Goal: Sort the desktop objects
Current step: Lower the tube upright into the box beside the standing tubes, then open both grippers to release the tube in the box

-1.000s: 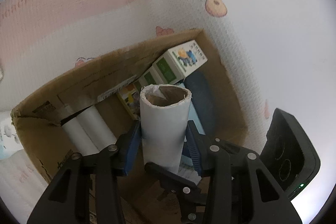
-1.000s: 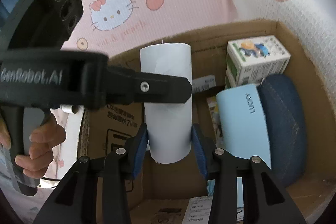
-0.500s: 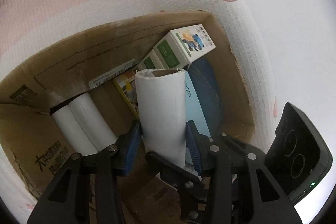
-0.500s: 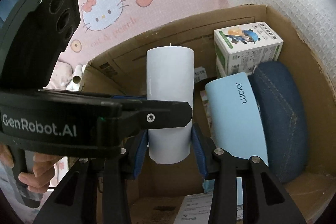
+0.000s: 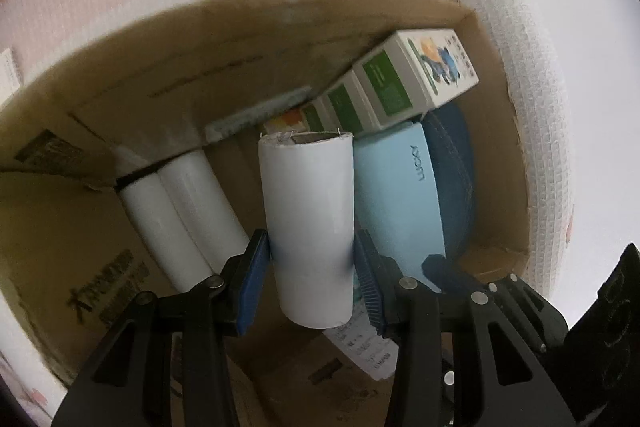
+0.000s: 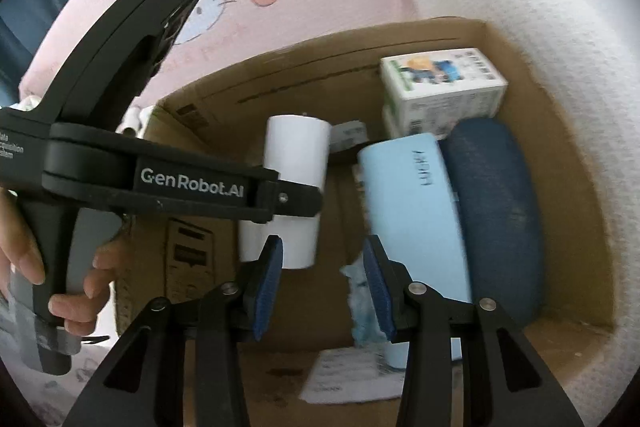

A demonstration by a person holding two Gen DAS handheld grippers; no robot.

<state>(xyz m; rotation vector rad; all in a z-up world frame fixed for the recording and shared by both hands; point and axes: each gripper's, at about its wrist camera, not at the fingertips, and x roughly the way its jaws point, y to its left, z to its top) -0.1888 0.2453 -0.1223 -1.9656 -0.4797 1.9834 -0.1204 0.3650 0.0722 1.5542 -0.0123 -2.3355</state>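
My left gripper point(image 5: 312, 271) is shut on a white paper roll point(image 5: 306, 227) and holds it upright inside an open cardboard box point(image 5: 200, 75). The blue pads press on the roll's lower part. In the right wrist view the same roll point(image 6: 296, 163) stands left of centre, with the left gripper's black body point(image 6: 180, 187) across it and a hand point(image 6: 24, 259) on its handle. My right gripper point(image 6: 324, 279) hangs over the box point(image 6: 280, 83), open, with nothing between its fingers. The roll is beyond and to the left of them.
Two more white rolls point(image 5: 180, 211) lie in the box at the left. At the right lie a light blue case point(image 5: 400, 195), a dark denim case point(image 5: 456, 167) and stacked white-and-green cartons point(image 5: 420, 71). A paper slip point(image 6: 352, 375) rests on the box floor. Pink printed cloth surrounds the box.
The left gripper has sunk deeper into the box with the roll. The right gripper has shifted right, so the roll no longer lines up between its fingers.
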